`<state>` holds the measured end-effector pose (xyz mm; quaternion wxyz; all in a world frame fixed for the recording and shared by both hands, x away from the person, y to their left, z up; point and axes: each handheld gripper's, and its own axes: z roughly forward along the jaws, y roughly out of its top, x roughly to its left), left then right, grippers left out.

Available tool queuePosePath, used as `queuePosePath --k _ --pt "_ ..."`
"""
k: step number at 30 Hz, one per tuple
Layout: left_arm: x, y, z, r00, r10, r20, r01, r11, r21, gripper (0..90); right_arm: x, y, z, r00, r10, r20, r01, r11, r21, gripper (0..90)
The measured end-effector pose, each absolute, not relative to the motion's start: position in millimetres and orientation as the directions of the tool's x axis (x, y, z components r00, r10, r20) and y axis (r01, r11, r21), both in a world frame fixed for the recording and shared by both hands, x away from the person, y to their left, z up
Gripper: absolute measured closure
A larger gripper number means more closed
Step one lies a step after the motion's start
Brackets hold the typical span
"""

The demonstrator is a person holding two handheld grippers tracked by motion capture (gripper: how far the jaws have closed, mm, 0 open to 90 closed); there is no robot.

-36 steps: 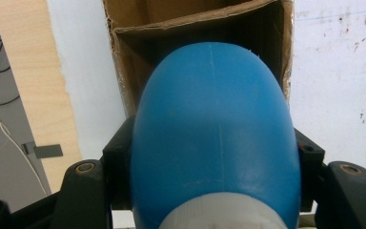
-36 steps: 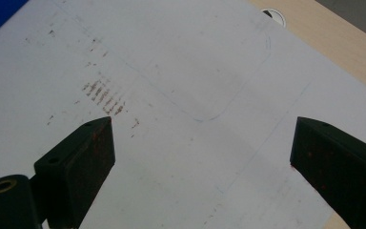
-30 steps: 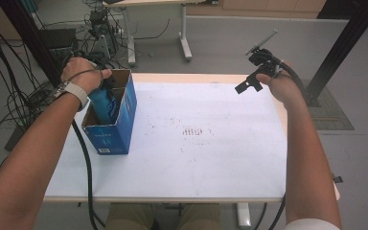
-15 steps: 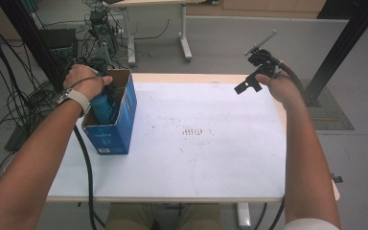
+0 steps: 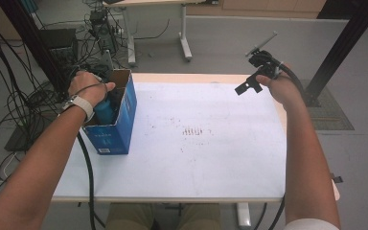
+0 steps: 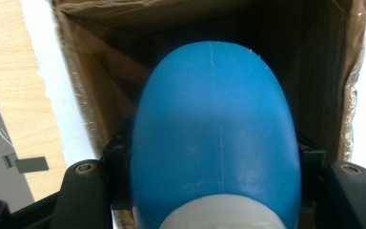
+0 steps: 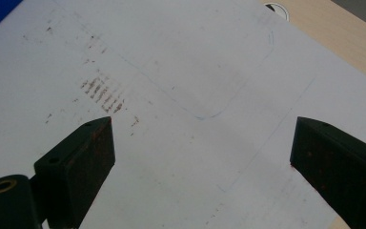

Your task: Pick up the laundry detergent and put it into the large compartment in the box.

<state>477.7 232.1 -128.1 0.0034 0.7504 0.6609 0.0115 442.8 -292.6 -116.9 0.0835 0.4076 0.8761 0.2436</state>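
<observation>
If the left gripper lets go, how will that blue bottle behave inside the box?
The blue bottle looks smooth and rounded, so probably slippery in the left gripper. The open cardboard box walls stand close around it, so it would likely lean rather than roll away.

A white-topped table (image 5: pixel 211 158) bears an open blue box (image 5: pixel 112 132) at its left

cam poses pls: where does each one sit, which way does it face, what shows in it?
High view: above the person's side, looking forward and down at the table; both forearms show.
Left gripper view: on the left gripper, looking into the cardboard box; jaws clamp the blue bottle.
Right gripper view: on the right gripper, jaws apart over the paper.
Shared: box, bottle.
</observation>
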Motion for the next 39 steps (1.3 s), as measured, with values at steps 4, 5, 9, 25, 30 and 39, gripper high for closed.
queuePosePath --k 4,5,9,25,30,39 --pt "477 230 -132 0.133 0.991 0.019 0.991 -0.134 0.022 38.1 443 -294 -117 -0.653 0.756 0.054 0.674 0.547 0.496 7.7" --pt "476 230 -133 0.132 0.991 0.021 0.991 -0.132 0.026 38.1 443 -294 -117 -0.652 0.756 0.055 0.675 0.546 0.496 7.7" --pt "476 233 -138 0.133 0.991 0.011 0.991 -0.133 0.024 38.1 443 -294 -118 -0.653 0.755 0.055 0.674 0.547 0.496 7.7" --pt "476 226 -146 0.147 0.989 0.026 0.989 -0.147 0.017 38.1 442 -296 -120 -0.651 0.757 0.058 0.676 0.543 0.497 7.7" --pt "476 225 -146 0.147 0.989 0.028 0.989 -0.148 0.016 38.0 441 -296 -120 -0.649 0.758 0.059 0.678 0.541 0.498 7.7" --pt "477 226 -146 0.145 0.989 0.025 0.989 -0.145 0.012 38.1 441 -296 -120 -0.649 0.759 0.058 0.678 0.542 0.497 7.7"
